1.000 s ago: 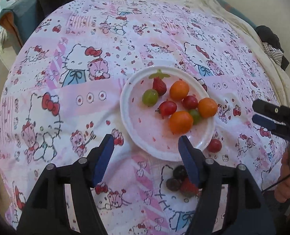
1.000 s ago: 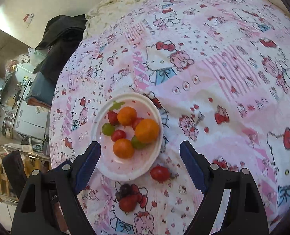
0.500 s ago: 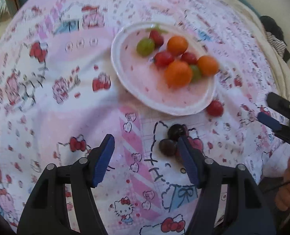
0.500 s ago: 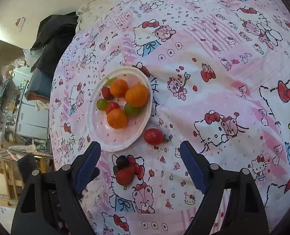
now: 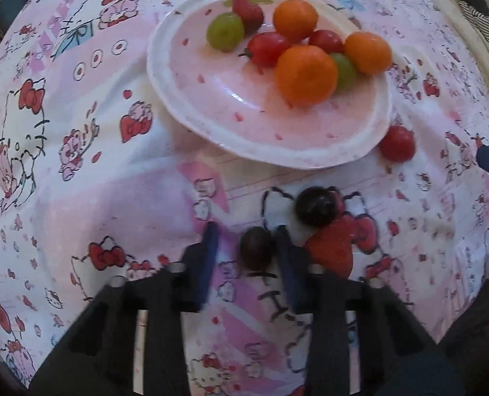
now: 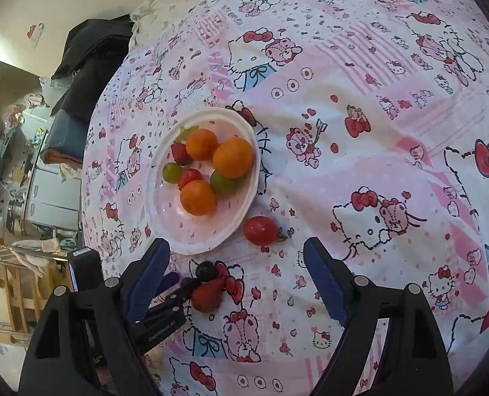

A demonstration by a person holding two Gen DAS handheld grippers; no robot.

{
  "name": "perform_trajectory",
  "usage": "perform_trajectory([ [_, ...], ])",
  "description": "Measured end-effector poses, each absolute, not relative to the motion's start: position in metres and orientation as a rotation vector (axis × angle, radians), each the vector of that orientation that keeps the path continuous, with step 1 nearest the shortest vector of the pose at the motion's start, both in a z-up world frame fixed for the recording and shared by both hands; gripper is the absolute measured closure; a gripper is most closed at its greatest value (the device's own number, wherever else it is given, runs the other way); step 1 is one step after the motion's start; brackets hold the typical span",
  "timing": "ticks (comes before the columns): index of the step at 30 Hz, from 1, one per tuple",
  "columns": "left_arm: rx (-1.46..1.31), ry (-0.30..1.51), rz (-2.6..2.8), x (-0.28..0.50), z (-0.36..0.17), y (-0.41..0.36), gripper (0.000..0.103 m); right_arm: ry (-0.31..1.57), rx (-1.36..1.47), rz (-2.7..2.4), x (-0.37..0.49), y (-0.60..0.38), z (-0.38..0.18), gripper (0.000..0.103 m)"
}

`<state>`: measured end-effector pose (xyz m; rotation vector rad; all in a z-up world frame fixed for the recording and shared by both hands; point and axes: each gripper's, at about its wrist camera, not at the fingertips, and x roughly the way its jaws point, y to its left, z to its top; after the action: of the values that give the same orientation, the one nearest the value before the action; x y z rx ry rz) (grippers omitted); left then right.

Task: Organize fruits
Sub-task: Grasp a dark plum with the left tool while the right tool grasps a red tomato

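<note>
**A:** Fruit on a pink cartoon-print bedsheet [image 5: 79,181]: the left gripper [image 5: 246,247] has its blue-padded jaws narrowed around a small dark round grape [image 5: 257,251], which sits between the fingertips. The far pad looks to be touching it; a sliver of sheet shows on the near side, so I cannot tell whether the grip is closed yet.

**B:** And the rest of the loose fruit?

**A:** In the left wrist view, a second dark grape [image 5: 315,206] lies at about one o'clock from the jaws, touching a red strawberry [image 5: 332,247] just at three o'clock of the right finger. A red cherry tomato [image 5: 397,143] rests against the rim of the white round plate [image 5: 185,112] at the plate's five o'clock.

**B:** What is the plate holding?

**A:** Three oranges, two green grapes, cherry tomatoes and a strawberry, bunched toward its far right side; the near half is bare.

**B:** The right gripper [image 6: 236,260]?

**A:** Wide open, holding nothing. The tomato lies at twelve o'clock between its jaws, near but not enclosed.

**B:** So what decides the next move?

**A:** Likely the plate's bearing: straight ahead at twelve o'clock from the left jaws. The grape is round, so no long axis matters; the strawberry crowding the right finger is the risk.
</note>
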<state>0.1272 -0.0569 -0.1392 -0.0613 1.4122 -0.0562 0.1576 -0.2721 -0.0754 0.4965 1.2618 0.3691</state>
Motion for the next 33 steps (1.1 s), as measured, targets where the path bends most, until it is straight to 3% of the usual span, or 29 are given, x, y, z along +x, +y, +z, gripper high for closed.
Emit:
perform_trajectory([
  [11,-0.088,1.347,-0.086,0.109,-0.118,-0.041,0.085,1.274,0.451,0.37,0.16,-0.264,-0.081,0.018],
  [16,-0.15,1.324,-0.061,0.109,-0.104,-0.023,0.085,1.326,0.262,0.296,0.176,-0.25,-0.104,0.019],
  [21,-0.168,1.301,-0.05,0.108,-0.097,-0.008,0.085,1.385,0.044,0.393,0.179,-0.211,-0.131,0.03],
  [24,-0.188,1.301,-0.046,0.104,-0.095,0.005,0.085,1.321,-0.149,0.409,0.169,-0.192,-0.135,0.033],
  [29,-0.191,1.284,-0.05,0.106,-0.087,0.004,0.085,1.293,-0.214,0.417,0.165,-0.188,-0.136,0.069],
  [33,-0.184,1.267,-0.048,0.109,-0.082,-0.002,0.085,1.317,-0.135,0.435,0.165,-0.199,-0.132,0.07],
])
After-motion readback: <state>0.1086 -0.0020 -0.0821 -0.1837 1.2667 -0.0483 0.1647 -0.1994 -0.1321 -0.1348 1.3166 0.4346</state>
